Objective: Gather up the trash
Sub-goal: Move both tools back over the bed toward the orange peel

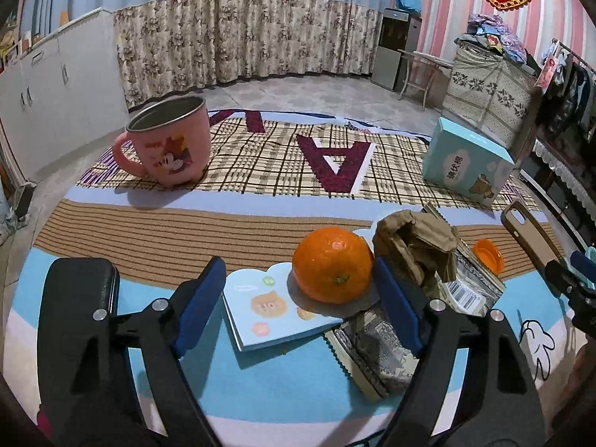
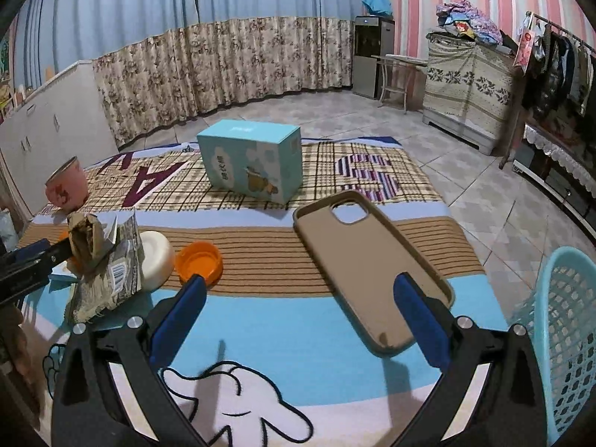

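Note:
In the left wrist view my left gripper (image 1: 298, 300) is open above the cartoon mat. An orange (image 1: 331, 264) and a small blue cloud-shaped booklet (image 1: 272, 309) lie between its blue pads, and neither pad touches them. Crumpled brown paper (image 1: 413, 242) and a foil wrapper with a barcode (image 1: 469, 290) sit just beyond the right pad. A second patterned wrapper (image 1: 376, 354) lies under that finger. My right gripper (image 2: 301, 298) is open too, with nothing between its fingers. The paper (image 2: 83, 236) and wrapper (image 2: 111, 279) are to its far left.
An orange cap (image 2: 199, 262), a white round lump (image 2: 156, 257) and a tan phone case (image 2: 368, 268) lie ahead of the right gripper. A teal mesh basket (image 2: 566, 335) stands off the mat at right. A pink mug (image 1: 167, 141), a teal box (image 1: 465, 160) and a black case (image 1: 78, 287) are also here.

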The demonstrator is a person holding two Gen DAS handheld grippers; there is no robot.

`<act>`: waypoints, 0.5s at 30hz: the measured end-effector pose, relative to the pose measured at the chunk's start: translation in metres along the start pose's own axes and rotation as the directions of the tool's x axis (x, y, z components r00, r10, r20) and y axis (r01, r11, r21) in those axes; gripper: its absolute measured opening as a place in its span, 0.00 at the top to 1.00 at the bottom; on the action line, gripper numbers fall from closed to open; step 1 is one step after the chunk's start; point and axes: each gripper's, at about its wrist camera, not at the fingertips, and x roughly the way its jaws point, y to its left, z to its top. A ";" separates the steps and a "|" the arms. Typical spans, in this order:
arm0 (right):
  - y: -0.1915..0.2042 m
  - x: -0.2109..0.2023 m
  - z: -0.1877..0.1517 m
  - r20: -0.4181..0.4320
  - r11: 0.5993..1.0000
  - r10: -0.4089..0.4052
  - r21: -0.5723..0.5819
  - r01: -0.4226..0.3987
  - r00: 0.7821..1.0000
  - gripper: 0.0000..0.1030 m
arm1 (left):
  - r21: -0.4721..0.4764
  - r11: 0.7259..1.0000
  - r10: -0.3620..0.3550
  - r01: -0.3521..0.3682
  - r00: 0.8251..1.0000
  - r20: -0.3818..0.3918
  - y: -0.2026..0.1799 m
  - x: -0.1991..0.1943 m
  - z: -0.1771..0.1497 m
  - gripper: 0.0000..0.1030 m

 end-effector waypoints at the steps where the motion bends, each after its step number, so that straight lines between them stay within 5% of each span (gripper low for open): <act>1: 0.001 0.001 -0.001 -0.004 1.000 0.000 -0.002 0.000 1.000 0.05 | 0.004 1.000 0.000 0.000 1.000 0.001 -0.001 0.000 0.000 0.25; 15: -0.008 0.005 -0.003 -0.027 1.000 0.001 0.024 0.000 1.000 0.05 | 0.052 0.998 0.042 -0.043 0.999 0.011 -0.009 0.005 0.005 0.25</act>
